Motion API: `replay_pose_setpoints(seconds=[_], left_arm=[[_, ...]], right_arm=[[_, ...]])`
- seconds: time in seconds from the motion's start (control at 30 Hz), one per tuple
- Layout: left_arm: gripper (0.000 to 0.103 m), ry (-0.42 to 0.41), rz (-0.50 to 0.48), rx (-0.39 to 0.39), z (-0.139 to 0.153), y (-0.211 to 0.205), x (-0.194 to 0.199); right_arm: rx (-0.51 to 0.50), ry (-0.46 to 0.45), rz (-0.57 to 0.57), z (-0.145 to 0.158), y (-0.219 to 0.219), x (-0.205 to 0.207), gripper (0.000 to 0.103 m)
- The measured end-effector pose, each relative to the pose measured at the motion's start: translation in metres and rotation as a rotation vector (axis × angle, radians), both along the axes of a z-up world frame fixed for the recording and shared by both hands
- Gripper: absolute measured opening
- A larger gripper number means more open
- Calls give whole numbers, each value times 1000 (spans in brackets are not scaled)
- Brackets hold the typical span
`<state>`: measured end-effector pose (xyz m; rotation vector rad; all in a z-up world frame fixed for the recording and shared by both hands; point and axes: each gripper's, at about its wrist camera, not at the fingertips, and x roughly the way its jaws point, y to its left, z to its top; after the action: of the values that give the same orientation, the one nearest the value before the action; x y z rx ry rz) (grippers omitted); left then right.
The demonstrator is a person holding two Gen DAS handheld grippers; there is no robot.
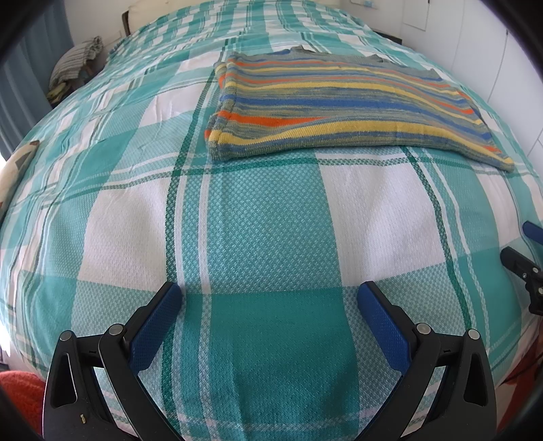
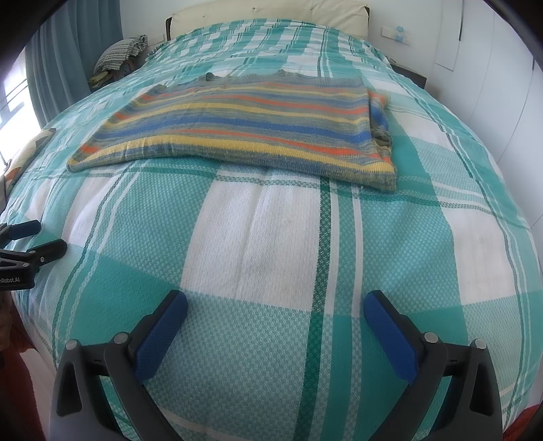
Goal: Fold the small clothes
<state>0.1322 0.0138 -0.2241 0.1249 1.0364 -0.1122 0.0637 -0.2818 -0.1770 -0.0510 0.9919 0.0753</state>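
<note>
A striped knit sweater in yellow, blue, orange and grey lies flat on the bed, its sleeves folded in. It also shows in the right wrist view. My left gripper is open and empty, hovering over the bedspread well short of the sweater's near hem. My right gripper is open and empty too, equally short of the hem. The right gripper shows at the right edge of the left wrist view. The left gripper shows at the left edge of the right wrist view.
The bed is covered by a teal and white plaid bedspread. A pile of clothes sits beside the bed at the far left, near blue curtains. A cream headboard and white walls lie beyond.
</note>
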Motion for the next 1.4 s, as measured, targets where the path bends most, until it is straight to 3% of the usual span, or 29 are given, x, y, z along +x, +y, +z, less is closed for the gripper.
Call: replay_pose_setpoints(seconds=[1.4], left_arm=[[102,2,-18,2,1,0,-1]], right_arm=[[-16,-3,-15,1,-1,-3,103]])
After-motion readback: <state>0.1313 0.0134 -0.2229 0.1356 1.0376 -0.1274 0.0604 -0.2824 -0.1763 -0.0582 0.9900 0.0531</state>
